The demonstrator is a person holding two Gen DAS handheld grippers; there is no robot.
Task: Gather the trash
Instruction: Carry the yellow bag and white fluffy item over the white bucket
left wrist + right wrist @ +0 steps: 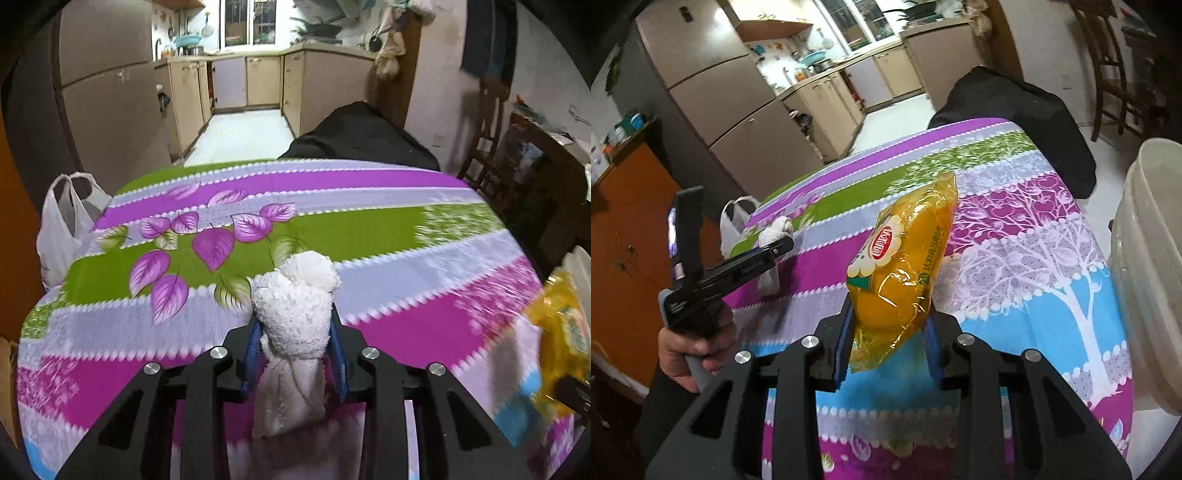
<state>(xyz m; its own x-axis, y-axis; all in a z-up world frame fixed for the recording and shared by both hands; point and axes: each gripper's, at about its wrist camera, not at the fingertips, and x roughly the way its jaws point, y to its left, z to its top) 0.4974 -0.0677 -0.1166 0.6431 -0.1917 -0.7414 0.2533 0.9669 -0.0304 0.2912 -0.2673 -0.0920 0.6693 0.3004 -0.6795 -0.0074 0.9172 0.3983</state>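
Observation:
A crumpled white cloth (295,295) sits between the blue pads of my left gripper (295,325), which is shut on it just above the flowered tablecloth (369,229). The right wrist view shows that same cloth (779,229) at the left, with a hand (683,354) holding the left gripper's handle. A yellow snack wrapper (901,266) stands up between the pads of my right gripper (891,314), which is shut on it over the table's near right part. The wrapper (561,321) also shows blurred at the right edge of the left wrist view.
A large white bucket (1145,258) stands close beside the table's right edge. A white plastic bag (62,229) hangs at the table's far left side. A black covered object (362,133) lies beyond the far edge, and a wooden chair (487,147) stands further right.

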